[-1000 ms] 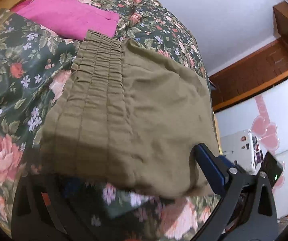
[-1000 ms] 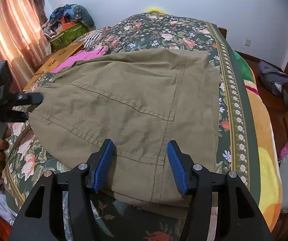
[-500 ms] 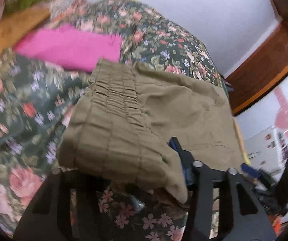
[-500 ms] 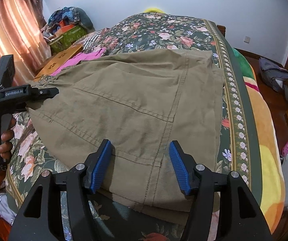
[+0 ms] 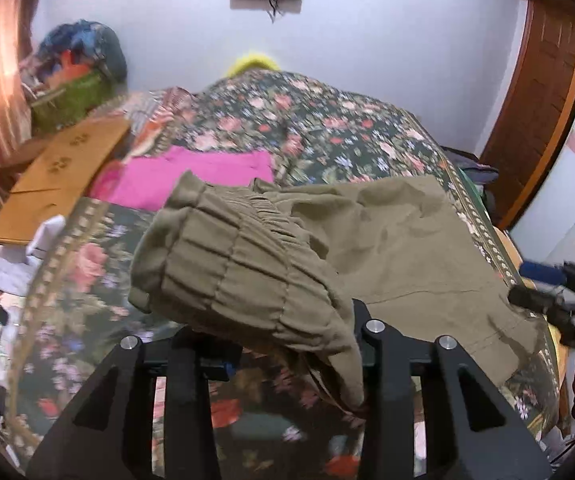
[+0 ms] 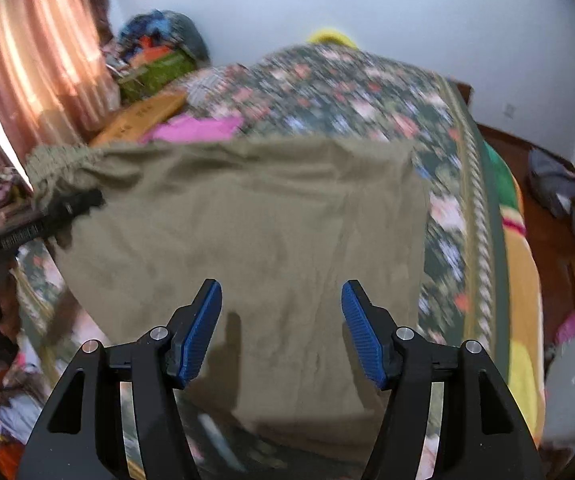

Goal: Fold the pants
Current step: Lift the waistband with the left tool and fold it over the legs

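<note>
Olive pants (image 5: pixel 387 248) lie spread over a floral bedspread (image 5: pixel 307 128). Their gathered elastic waistband (image 5: pixel 239 264) is bunched and raised off the bed, draped over my left gripper (image 5: pixel 283 332). Its jaws are closing with the waistband between them, and the cloth hides the pads. In the right wrist view, the left gripper (image 6: pixel 67 208) grips the waistband corner at the left. My right gripper (image 6: pixel 281 320) hovers over the other end of the pants (image 6: pixel 247 220). Its jaws are opening, and the blue pads stand apart from the cloth. It also shows in the left wrist view as the right gripper (image 5: pixel 559 300).
A folded pink garment (image 5: pixel 199 176) lies on the bed beyond the waistband. A flat cardboard box (image 5: pixel 67 172) and piled clutter sit at the left bedside by the curtain. A dark bag (image 6: pixel 555 184) lies on the wooden floor to the right.
My left gripper went from wide open to clamped around the waistband, rolled level and lifted it. My right gripper rose a little and its pads spread wider.
</note>
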A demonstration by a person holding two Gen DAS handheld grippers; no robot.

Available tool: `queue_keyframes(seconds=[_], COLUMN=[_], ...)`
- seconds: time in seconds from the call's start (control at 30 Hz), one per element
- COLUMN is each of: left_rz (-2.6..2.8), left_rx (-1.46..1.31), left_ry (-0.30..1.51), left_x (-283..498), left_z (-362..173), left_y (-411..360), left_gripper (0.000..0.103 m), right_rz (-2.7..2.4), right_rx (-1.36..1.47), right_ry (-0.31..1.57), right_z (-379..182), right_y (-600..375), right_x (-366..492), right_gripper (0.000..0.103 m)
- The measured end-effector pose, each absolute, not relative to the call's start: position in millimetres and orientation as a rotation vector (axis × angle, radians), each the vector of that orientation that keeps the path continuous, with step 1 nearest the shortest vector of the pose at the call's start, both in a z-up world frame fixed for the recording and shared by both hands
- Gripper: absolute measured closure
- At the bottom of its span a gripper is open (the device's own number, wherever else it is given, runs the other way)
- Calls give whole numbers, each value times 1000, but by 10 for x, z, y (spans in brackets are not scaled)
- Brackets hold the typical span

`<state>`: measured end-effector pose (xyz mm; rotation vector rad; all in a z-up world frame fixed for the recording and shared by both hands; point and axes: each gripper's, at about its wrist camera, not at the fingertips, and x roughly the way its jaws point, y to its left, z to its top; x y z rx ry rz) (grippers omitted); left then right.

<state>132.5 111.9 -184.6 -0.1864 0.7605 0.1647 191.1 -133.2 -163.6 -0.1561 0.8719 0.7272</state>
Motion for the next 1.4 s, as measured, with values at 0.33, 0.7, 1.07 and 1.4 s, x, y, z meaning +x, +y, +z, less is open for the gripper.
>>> queue_keyframes(seconds=[0.33,0.7,1.07,1.4], left_rz=[225,158,93,-18], left_rx=[-86,-75,4,36], left_ry=[678,643,598,607], left_x=[923,1005,1070,1262], left_z=[-1563,-1411,-1198,-1159], left_y=[1160,973,687,236], left_gripper=[67,73,73,74], right_rz=[932,1022,891,842], right_rx=[-178,-318,-157,-166], right_ry=[830,964,903,916], right_z=[-1530,-1927,-1635,-1900], right_y=[-405,-160,-824,-931], right_x=[1672,1468,1502,1457], right_gripper=[45,45,45,42])
